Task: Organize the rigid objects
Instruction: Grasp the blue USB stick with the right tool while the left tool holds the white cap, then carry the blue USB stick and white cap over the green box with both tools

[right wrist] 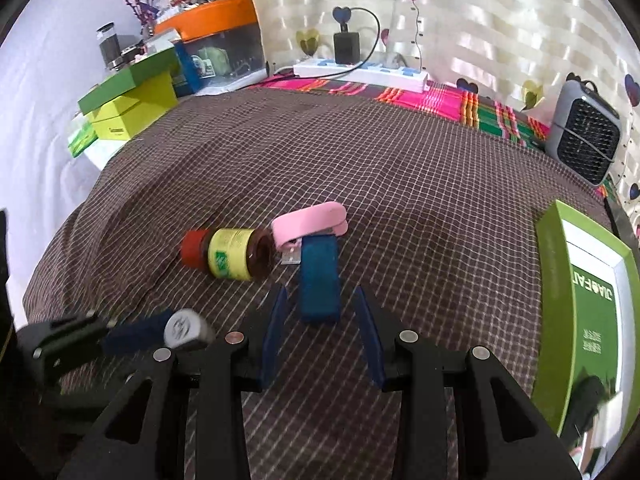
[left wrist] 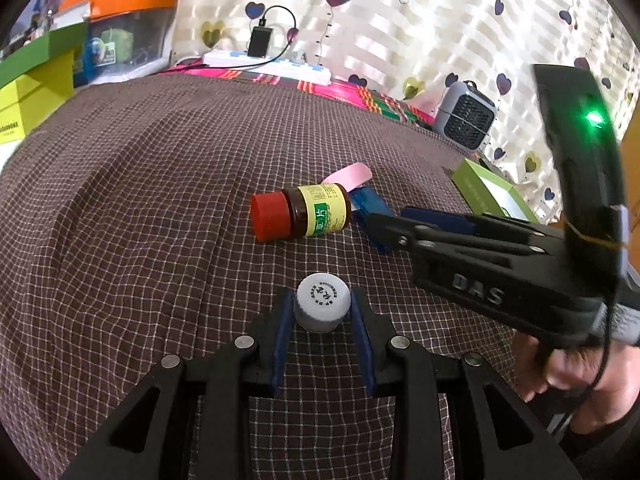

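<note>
1. While the left gripper (left wrist: 323, 308) is closed on a small white bottle (left wrist: 322, 306), its blue pads press the bottle's sides and the printed cap faces up toward the camera.
2. That bottle sits over the brown checked cloth (left wrist: 160, 200) that covers the bench; whether it touches the cloth cannot be told.
3. Beyond it, well apart, a brown bottle with a red cap (left wrist: 302, 213) lies on its side, cap pointing left in the left wrist view.
4. Just beside the brown bottle's base lies a pink clip (right wrist: 310, 224), and a blue block (right wrist: 319, 280) lies touching the clip, reaching toward the right gripper.
5. The right gripper (right wrist: 320, 300) stands partly open with nothing gripped; the near end of the blue block lies between its fingertips, with a gap on each side.
6. A hand (left wrist: 560, 364) holds the right gripper's handle at the right of the left wrist view.
7. An open green box (right wrist: 588, 308) lies at the right edge of the bench.
</note>
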A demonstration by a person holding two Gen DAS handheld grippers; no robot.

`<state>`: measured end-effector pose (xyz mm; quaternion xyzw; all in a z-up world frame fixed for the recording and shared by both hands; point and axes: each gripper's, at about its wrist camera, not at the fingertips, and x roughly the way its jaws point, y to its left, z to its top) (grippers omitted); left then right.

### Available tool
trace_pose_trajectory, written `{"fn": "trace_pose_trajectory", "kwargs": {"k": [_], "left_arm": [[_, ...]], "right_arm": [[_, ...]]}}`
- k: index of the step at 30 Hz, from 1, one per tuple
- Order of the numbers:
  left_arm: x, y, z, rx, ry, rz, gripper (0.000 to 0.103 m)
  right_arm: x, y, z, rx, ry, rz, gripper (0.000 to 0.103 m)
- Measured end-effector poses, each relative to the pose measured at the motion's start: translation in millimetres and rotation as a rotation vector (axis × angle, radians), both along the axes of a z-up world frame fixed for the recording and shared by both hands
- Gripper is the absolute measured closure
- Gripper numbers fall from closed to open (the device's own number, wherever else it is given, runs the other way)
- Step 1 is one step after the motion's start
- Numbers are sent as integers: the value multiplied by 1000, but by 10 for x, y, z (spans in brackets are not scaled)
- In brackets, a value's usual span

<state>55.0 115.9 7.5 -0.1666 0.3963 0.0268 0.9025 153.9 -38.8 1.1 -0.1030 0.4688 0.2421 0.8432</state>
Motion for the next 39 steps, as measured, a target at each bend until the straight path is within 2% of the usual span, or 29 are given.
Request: {"fn": "trace_pose_trajectory", "kwargs": {"k": [4, 6, 7, 24, 39], "left_arm": [[6, 3, -1, -4, 0, -1, 75], [11, 5, -3, -3, 0, -2, 75], [13, 2, -3, -1, 0, -3, 75], [-38, -62, 29, 26, -9, 4, 75], [-246, -566, 393, 68, -97, -95, 75]], "right_arm": [[60, 31, -83, -8, 24, 7, 66], [44, 48, -94, -19, 13, 10, 77], [37, 47, -96, -20, 13, 12, 79], [-369, -299, 40, 26, -3, -35, 80], [-789, -782, 459, 108, -99, -111, 80]]}}
